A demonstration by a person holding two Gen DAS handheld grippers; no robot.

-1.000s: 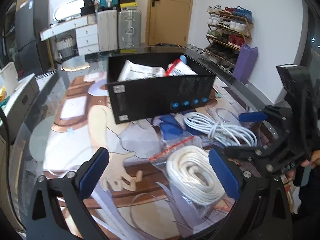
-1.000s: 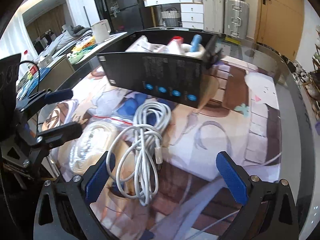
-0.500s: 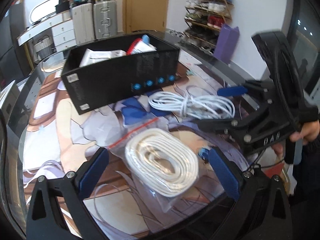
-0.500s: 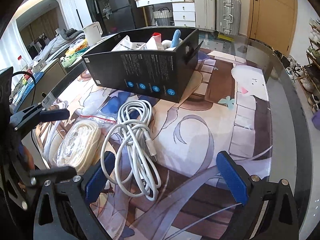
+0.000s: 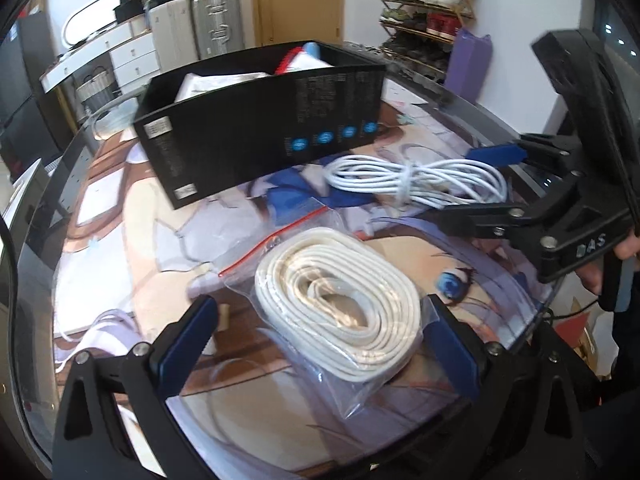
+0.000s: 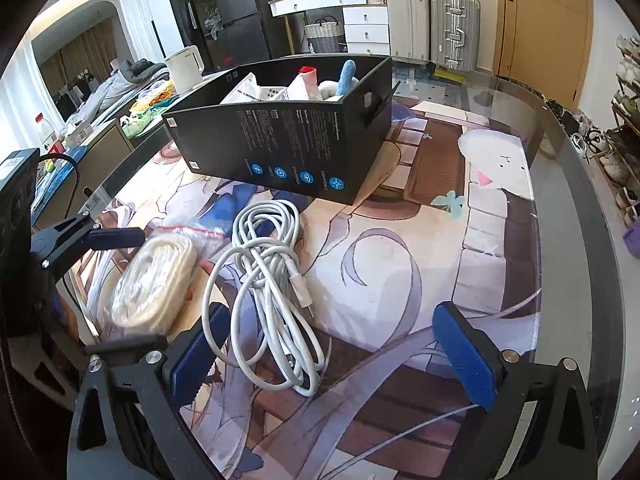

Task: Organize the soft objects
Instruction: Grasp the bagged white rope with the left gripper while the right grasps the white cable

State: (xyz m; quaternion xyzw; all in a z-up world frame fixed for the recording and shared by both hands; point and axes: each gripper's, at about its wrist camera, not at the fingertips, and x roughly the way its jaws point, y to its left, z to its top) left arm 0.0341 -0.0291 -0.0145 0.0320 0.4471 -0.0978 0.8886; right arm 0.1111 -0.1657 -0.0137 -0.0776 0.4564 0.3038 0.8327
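Filling the far middle of the table (image 6: 568, 216) was the black box (image 6: 280, 148), already holding a few soft packets and a blue plush piece, its long printed side turned toward both tools. In front of that wall lay the two things not yet put away. The larger, a flat coil of cream cord sealed in a clear zip bag (image 5: 340, 304), rested directly between the spread blue pads of the left gripper (image 5: 320, 340), its long axis running diagonally away toward the box, so the jaws would meet its narrower width rather than its length. The smaller, a loosely tied white cable bundle (image 6: 268, 284), lay just beside the bag and stretched lengthwise from the box wall back toward the right gripper (image 6: 332, 352); it sat off to the left pad's side of that opening rather than centred. Both pairs of jaws stood wide and held nothing. By my reading the left tool was the better placed: the bagged coil was already framed, needing only a short drop and a squeeze, whereas the right would have to shift leftward first.
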